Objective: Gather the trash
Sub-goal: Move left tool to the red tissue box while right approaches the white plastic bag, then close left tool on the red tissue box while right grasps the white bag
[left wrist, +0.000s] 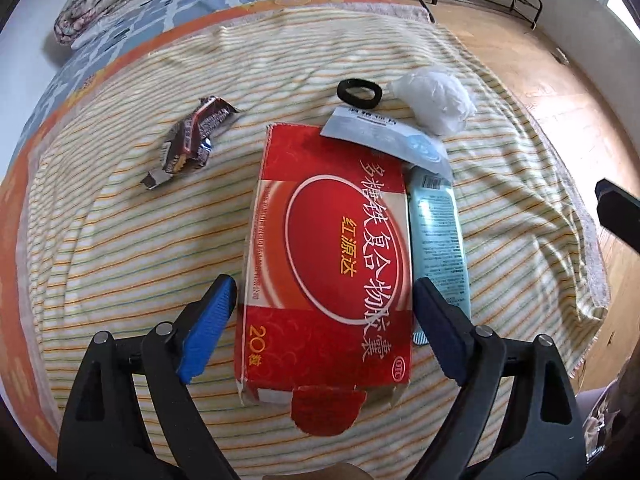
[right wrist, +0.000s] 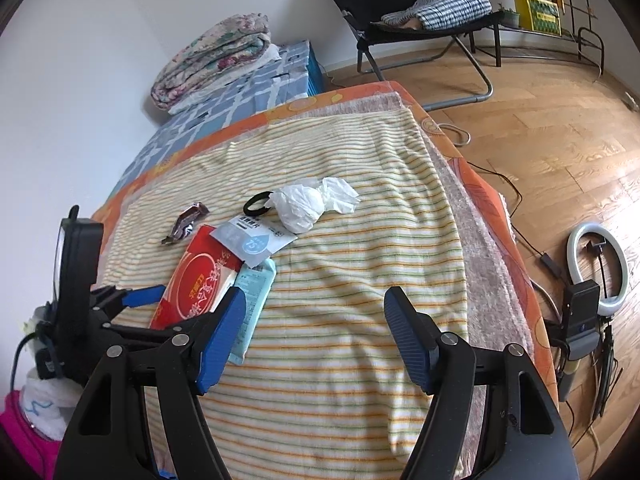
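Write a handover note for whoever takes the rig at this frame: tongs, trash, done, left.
Left tongs: open, straddling the red box, not closed on it.
Right tongs: open, empty, above the striped blanket.
Trash on the blanket: red box, blue packet beside it, wipe sachet, tissue wad, snack wrapper.
Also there: black hair tie.
Done: nothing visibly collected.
Left: everything.

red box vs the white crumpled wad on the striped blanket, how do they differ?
The red cardboard medicine box is flat, rigid and printed; the white crumpled tissue wad is plain, soft and shapeless. The box looks clearly larger than the wad. The box lies between the open fingers of the left tool, while the wad sits beyond it, ungripped. Both rest on the yellow striped blanket.
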`<state>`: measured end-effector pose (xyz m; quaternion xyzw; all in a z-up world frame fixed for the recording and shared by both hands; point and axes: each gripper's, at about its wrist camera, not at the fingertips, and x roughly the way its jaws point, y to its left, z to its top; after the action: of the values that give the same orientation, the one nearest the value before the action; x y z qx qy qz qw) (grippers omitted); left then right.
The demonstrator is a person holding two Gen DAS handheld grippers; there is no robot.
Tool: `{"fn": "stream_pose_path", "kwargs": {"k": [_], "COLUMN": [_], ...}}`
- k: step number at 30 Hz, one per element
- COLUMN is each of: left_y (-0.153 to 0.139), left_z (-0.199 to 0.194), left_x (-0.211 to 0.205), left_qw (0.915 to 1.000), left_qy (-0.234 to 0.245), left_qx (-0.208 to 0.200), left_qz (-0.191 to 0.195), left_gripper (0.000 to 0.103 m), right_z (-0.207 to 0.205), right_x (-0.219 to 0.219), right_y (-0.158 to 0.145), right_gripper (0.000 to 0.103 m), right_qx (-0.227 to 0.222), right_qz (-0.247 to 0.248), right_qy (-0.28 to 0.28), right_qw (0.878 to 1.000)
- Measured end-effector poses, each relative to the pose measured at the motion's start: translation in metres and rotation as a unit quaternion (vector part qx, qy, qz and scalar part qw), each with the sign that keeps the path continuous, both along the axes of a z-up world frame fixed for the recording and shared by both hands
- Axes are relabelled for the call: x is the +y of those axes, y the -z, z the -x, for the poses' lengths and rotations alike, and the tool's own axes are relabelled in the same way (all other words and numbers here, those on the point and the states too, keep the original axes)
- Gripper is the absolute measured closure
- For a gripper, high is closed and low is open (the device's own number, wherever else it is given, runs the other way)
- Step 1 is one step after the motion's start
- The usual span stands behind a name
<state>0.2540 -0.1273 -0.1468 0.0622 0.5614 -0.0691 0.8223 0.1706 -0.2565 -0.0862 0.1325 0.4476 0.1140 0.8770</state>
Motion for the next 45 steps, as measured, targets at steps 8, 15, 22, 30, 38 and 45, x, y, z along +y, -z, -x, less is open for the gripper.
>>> {"fn": "stream_pose_path", "kwargs": {"k": [8,15,22,30,38,45], "left_y": [0.003,-0.002,-0.008,-0.018,-0.039,-0.065], "left_z": [-0.004,-0.005,0.001,0.012,0.031,0.061], "left_x": [0.001,0.031,0.056,0.066,0.067,0.077], "left_qw": [0.9999,0.9990,0.9981,0.9976,0.9963,0.9938], "left_qy": [-0.005,-0.030,-0.042,-0.043,-0.042,-0.049], "left_qx": [-0.009,-0.017,-0.025,-0.039,-0.061,-0.082], "left_qz": [0.000,0.028,0.039,0.036,0.044,0.056], "left_gripper": [0.013,0.014,0.015,0.015,0.015,0.015], "right_z": [-0.041,-0.088,-0.120,-0.124,-0.104,-0.074], "right_x": [0.011,0.026,0.039,0.052,0.051,0.053], "right_y": [0.005,0.026,0.049,0.052,0.025,-0.012], "right_gripper": [0.032,0.032,0.032,0.071,0.072,0.073], "right_qx": [0.006,0.029,0.042,0.030,-0.006,-0.040], "right_qz": [0.011,0.004,0.007,0.041,0.055,0.063], "right_qy": [0.003,0.004,0.011,-0.007,-0.015,-0.032], "right_qw": [1.000,1.000,0.999,0.999,0.998,0.997]}}
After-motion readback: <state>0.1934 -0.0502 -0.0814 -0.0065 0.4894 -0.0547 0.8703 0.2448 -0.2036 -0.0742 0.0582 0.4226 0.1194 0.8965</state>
